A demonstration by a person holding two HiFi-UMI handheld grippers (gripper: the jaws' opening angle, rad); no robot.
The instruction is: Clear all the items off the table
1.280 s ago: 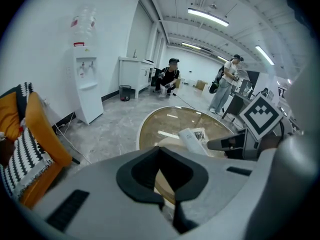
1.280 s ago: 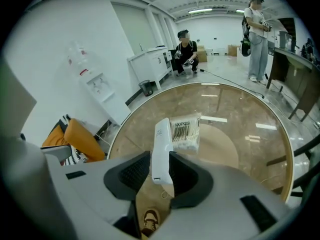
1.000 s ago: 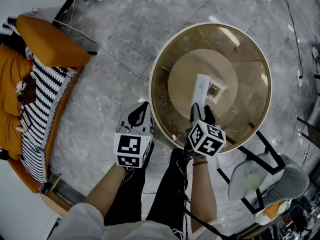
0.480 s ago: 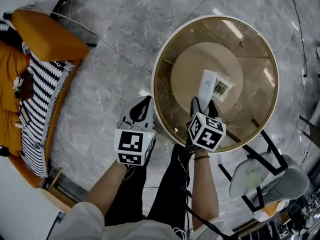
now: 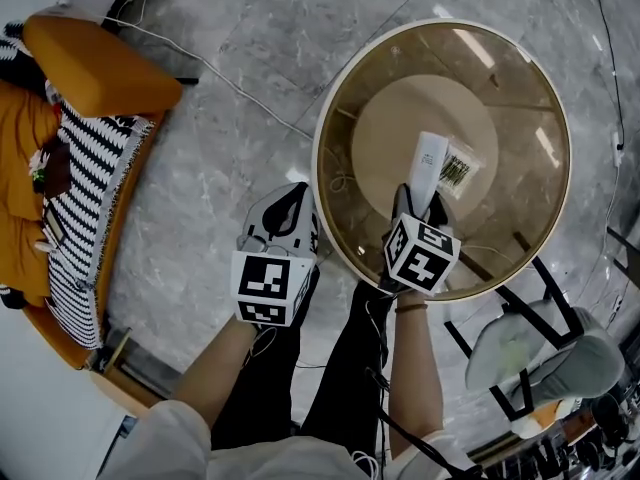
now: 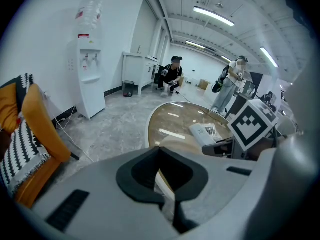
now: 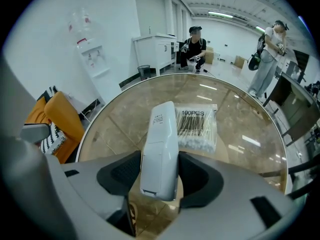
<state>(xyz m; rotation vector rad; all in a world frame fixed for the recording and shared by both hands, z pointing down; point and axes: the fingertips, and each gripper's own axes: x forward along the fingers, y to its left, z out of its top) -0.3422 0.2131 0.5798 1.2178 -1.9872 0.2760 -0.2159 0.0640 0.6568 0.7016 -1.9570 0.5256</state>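
The jaws of my right gripper [image 7: 160,176], having just been opening, stood apart astride the near end of the white remote control [image 7: 161,139], which lay on the glass surface [image 7: 125,114] pointing to 12 o'clock, while my left gripper [image 5: 288,203], jaws together, hung farther off at 9 o'clock.

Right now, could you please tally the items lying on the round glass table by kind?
White remote control: 1
Pack of cotton swabs: 1
Total on the glass table: 2
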